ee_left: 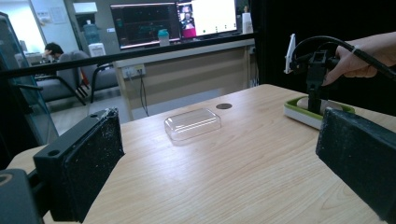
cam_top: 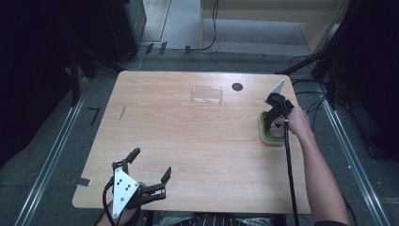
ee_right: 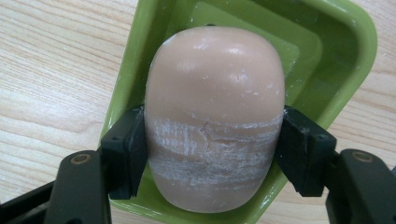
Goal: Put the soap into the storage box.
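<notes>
A pale pink bar of soap (ee_right: 215, 88), scuffed white across its middle, sits over a green soap dish (ee_right: 336, 56). My right gripper (ee_right: 212, 154) is shut on it, one black pad pressed on each long side. From above, that gripper (cam_top: 273, 123) points down into the dish (cam_top: 266, 137) at the table's right edge. My left gripper (cam_top: 151, 163) rests open at the near left of the table with nothing between its jaws. The left gripper view shows its own gripper (ee_left: 219, 163) spread wide, and the right gripper (ee_left: 315, 100) standing in the dish (ee_left: 299, 112) farther off.
A clear plastic lid (cam_top: 207, 94) lies at the back middle of the wooden table (cam_top: 188, 141), also seen as the clear lid (ee_left: 192, 123). A dark round hole (cam_top: 237, 86) is behind it. A cable trails from the right gripper along the forearm.
</notes>
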`<state>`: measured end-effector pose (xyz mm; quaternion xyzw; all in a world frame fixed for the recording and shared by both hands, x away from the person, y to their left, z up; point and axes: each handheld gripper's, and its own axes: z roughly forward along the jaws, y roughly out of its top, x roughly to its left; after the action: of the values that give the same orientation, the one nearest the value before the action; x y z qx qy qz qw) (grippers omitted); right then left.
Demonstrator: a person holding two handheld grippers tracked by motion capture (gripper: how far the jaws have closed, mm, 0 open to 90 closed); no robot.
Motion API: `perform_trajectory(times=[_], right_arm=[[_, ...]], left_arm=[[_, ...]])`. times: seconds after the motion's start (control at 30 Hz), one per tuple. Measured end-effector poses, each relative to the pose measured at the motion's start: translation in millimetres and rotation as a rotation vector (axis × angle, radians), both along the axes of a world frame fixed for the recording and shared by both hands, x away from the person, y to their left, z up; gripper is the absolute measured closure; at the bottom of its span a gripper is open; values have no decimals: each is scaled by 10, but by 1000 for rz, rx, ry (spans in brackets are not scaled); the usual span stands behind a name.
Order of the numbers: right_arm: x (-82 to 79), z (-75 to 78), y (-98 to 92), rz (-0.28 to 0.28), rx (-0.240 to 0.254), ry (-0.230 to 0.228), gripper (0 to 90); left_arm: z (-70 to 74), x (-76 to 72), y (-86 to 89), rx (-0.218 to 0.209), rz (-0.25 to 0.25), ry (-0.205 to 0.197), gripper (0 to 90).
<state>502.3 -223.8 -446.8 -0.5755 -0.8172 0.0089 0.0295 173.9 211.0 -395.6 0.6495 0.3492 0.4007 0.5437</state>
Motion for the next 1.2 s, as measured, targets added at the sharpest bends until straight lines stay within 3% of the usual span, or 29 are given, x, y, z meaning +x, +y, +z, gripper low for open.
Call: perform_trajectory(times=[0.2, 0.57, 0.77, 1.2], right_arm=[[-1, 3, 18, 3, -2, -4, 320], [-58, 163, 13, 10, 12, -49, 231], [-190, 300, -30, 17, 19, -77, 142], [-459, 430, -33, 57, 13, -99, 75]], left_arm=[[0, -12, 7, 0, 3, -1, 11], [1, -20, 8, 0, 4, -3, 11], [1, -19, 4, -1, 2, -5, 12], [0, -12, -8, 9, -4, -3, 11]])
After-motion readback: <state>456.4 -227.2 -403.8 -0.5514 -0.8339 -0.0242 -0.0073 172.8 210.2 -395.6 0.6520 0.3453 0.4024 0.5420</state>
